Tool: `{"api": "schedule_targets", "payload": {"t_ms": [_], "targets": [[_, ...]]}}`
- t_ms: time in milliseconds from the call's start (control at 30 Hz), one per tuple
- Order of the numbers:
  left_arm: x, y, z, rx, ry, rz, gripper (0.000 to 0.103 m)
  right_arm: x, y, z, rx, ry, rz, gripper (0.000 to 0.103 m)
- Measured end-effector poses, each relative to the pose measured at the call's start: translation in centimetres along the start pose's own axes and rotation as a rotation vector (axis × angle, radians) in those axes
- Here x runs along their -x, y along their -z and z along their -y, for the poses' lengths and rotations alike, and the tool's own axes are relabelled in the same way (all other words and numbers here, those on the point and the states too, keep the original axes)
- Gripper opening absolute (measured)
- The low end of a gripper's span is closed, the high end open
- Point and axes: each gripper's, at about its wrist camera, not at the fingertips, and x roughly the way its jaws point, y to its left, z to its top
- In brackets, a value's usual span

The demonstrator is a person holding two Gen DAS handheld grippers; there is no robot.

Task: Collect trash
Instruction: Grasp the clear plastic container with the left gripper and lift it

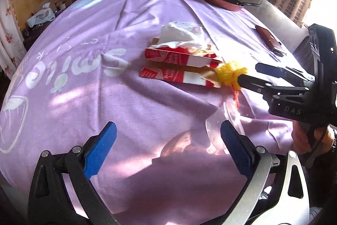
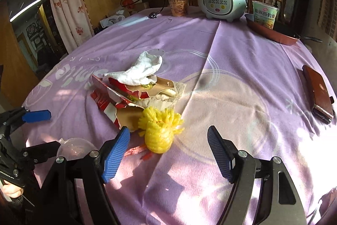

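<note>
- The right gripper (image 2: 168, 153) stands with jaws wide apart and nothing pressed between them; the yellow net (image 2: 159, 130) lies on the cloth just beyond the gap, nearer the left pad.
- The left gripper (image 1: 168, 147) is also spread wide and holds nothing; a clear lid (image 1: 219, 130) lies on the cloth by its right pad.
- The net touches the near end of the torn red box (image 2: 118, 98), which holds a white tissue (image 2: 143, 69) and other scraps.
- Farther off on the purple cloth (image 2: 231, 77) stand a rice cooker (image 2: 221, 3), two noodle cups and a pan; a brown phone case (image 2: 318, 92) lies at the right.
- Judged step: the approach to the first pick, with the net the likely target.
- Next move calls for lowering the right gripper around the net and closing softly, clear of the box flap.
</note>
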Motion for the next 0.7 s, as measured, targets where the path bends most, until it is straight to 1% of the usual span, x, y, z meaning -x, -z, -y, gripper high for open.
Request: {"api": "schedule_targets", "payload": {"t_ms": [67, 167, 267, 333, 367, 400, 500, 633, 700], "targets": [[-0.2, 0.1, 1.2, -0.034, 0.006, -0.001, 0.095, 0.3, -0.2, -0.2, 0.017, 0.013, 0.004, 0.075], [-0.2, 0.3, 2.1, -0.049, 0.02, 0.004, 0.095, 0.0, -0.7, -0.3, 0.032, 0.023, -0.001, 0.075], [-0.1, 0.7, 2.0, -0.049, -0.005, 0.008, 0.095, -1.3, -1.2, -0.7, 0.051, 0.019, -0.026, 0.074], [-0.1, 1.1, 1.5, -0.037, -0.032, 0.003, 0.095, -2.7, -1.3, -0.9, 0.05, 0.019, -0.063, 0.066], [-0.2, 1.3, 1.2, -0.028, -0.04, -0.003, 0.095, -3.3, -1.4, -0.9, 0.042, 0.0, -0.086, 0.048], [-0.1, 1.5, 0.8, -0.018, -0.039, -0.01, 0.095, -3.8, -1.5, -0.8, 0.028, -0.025, -0.103, 0.032], [0.4, 1.8, 0.8, -0.009, -0.017, -0.006, 0.095, -3.3, -2.8, -0.8, 0.031, -0.013, -0.058, 0.031], [1.1, 1.4, 2.7, -0.065, 0.036, 0.03, 0.095, -2.4, -5.7, -0.8, 0.029, -0.015, 0.014, 0.031], [0.6, 1.0, 3.5, -0.081, 0.057, 0.026, 0.095, -2.4, -6.5, -0.5, 0.016, -0.02, 0.04, 0.031]]}}
